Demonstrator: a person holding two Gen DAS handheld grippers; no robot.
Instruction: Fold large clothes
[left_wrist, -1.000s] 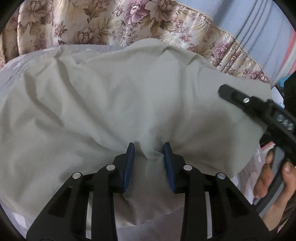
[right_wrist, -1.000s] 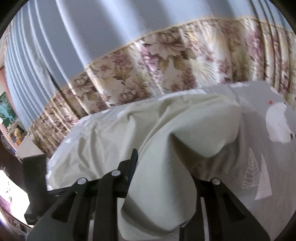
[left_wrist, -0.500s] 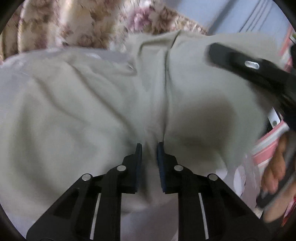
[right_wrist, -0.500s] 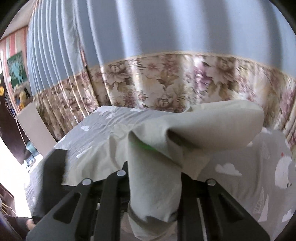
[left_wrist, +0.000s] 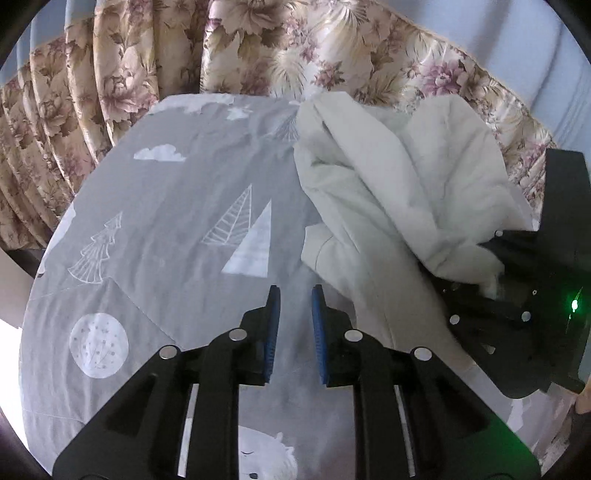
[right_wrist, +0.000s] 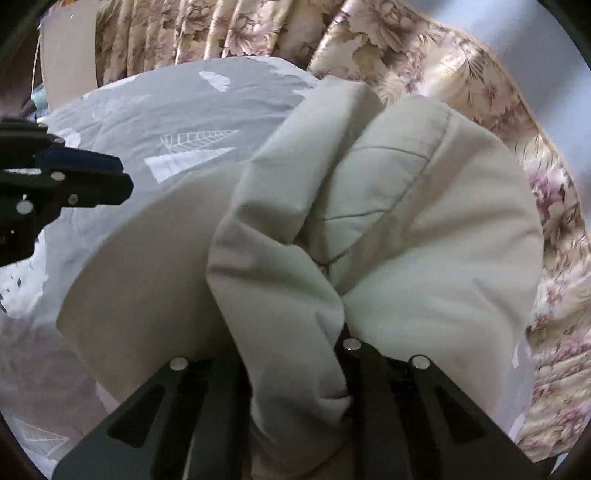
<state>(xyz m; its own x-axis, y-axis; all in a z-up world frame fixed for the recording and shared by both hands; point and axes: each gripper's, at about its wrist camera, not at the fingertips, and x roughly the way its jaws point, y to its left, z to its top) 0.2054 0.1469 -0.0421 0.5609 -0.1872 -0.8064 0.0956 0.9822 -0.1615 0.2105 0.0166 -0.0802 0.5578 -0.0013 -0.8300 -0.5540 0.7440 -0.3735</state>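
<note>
Right gripper (right_wrist: 295, 354) was clenched on a bunched fold of the garment (right_wrist: 388, 229), lifting it off the bedsheet (left_wrist: 177, 229), probably to carry it over. Left gripper (left_wrist: 294, 295) hung empty, blue pads parted, beside the cloth, free to regrasp

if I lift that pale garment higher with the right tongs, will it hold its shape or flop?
Likely flop: the garment already bunches and droops around the right tongs. It probably drags on the bedsheet, light enough for one grip.
</note>
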